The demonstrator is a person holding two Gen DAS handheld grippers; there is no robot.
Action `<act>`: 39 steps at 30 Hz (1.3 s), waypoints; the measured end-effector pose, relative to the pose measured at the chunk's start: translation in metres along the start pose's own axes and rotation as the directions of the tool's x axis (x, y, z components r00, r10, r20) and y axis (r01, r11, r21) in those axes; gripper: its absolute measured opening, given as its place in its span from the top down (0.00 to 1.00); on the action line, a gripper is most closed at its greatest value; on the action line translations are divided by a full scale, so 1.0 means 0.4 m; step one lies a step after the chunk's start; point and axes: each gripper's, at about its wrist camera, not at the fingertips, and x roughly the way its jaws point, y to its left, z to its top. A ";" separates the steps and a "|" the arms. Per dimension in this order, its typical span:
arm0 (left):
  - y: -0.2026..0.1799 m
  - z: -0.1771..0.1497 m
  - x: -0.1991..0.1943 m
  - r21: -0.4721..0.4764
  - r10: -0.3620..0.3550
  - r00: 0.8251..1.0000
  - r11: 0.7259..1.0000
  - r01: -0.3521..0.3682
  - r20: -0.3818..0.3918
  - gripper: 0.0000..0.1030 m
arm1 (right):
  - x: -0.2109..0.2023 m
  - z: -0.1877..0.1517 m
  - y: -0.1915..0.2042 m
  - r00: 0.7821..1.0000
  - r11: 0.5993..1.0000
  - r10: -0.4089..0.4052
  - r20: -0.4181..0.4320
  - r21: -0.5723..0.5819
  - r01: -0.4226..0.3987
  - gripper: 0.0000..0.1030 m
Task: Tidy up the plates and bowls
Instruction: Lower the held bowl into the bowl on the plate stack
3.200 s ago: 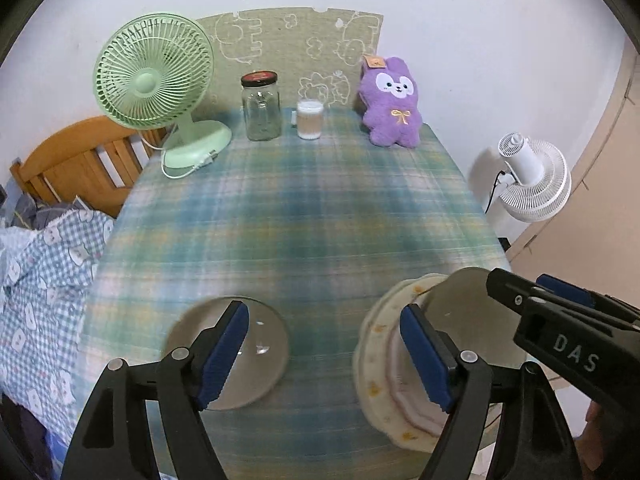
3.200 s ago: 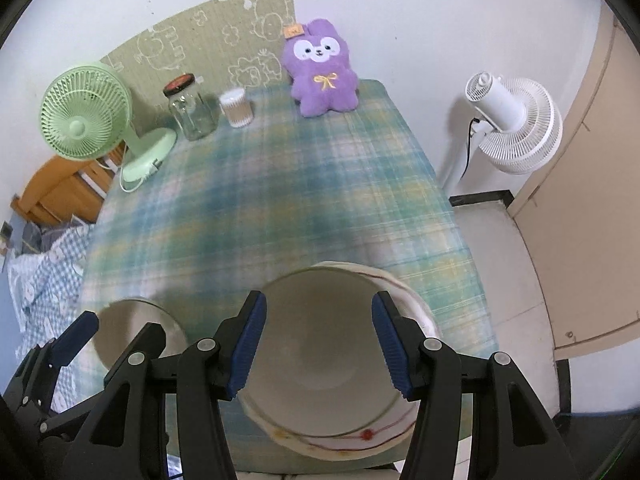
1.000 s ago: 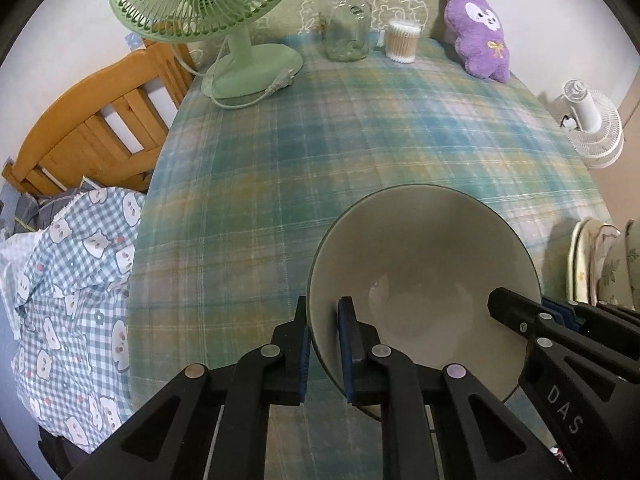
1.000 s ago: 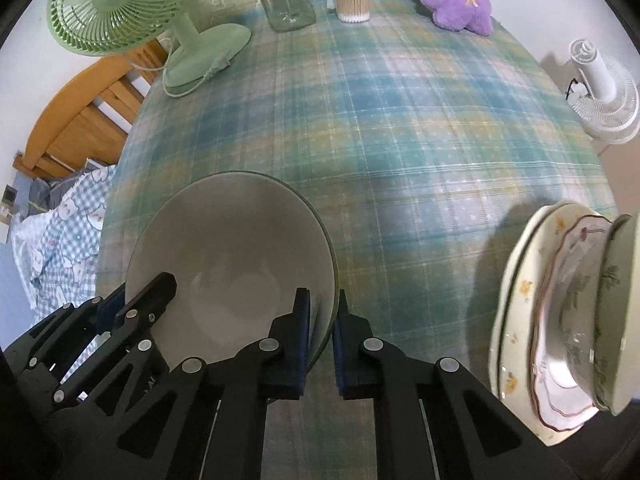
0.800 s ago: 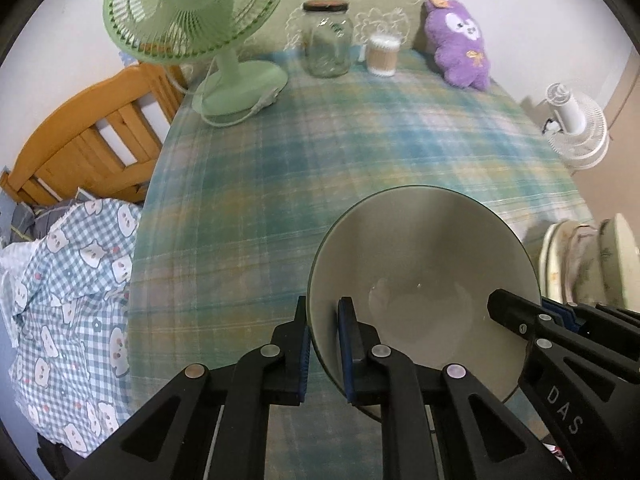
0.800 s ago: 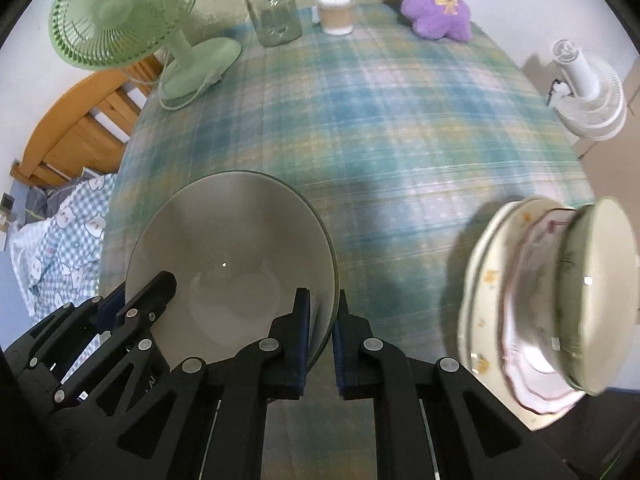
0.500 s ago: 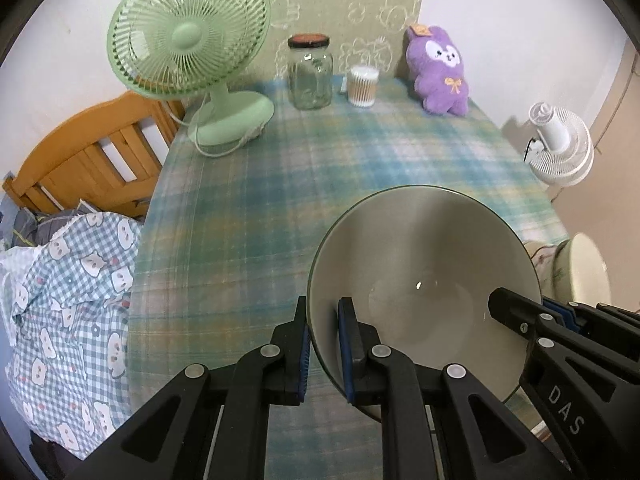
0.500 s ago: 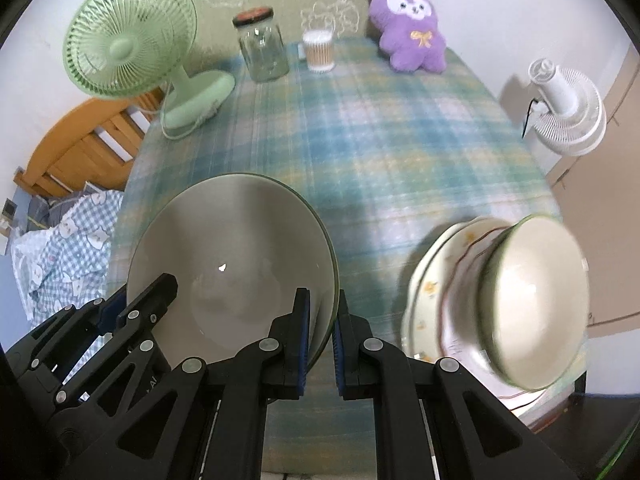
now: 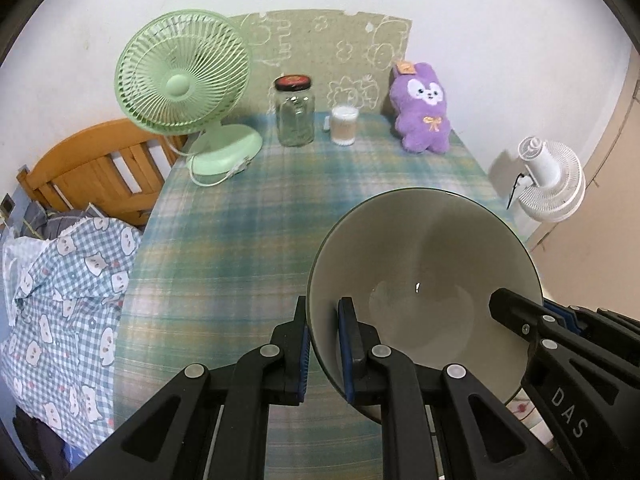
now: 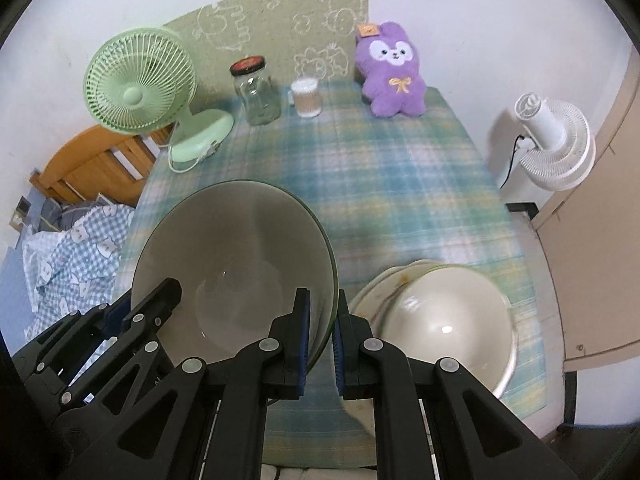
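A home, likely a bedroom, is shown. A table (image 9: 248, 240) covered with a plaid cloth is set against a white wall, with a green fan (image 9: 184, 92), a jar (image 9: 295, 112) and a purple plush toy (image 9: 424, 110) on it. Beside it, a wooden bed frame (image 9: 96, 168) and patterned bedding (image 9: 68, 280) are seen.

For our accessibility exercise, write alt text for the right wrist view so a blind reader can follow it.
Two grippers, the right gripper and left gripper, clamp opposite rims of a grey bowl above a plaid tablecloth. To its right a cream bowl sits on stacked plates; a green fan, glass jar and purple plush toy line the far edge.
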 end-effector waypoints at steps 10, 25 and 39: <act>-0.170 -0.016 0.010 0.023 -0.019 1.000 1.000 0.019 -0.012 0.89 | -0.023 -0.019 -0.166 0.999 0.999 -0.036 -0.004 0.025 0.036 0.88; -0.317 -0.066 0.103 0.025 -0.024 0.991 0.999 0.028 -0.133 0.89 | 0.064 -0.058 -0.325 0.991 0.998 -0.030 -0.127 0.050 0.037 0.88; -0.347 -0.092 0.131 0.040 0.007 0.985 0.999 0.000 -0.172 0.85 | 0.077 -0.075 -0.343 0.988 0.998 -0.026 -0.152 0.046 0.034 0.88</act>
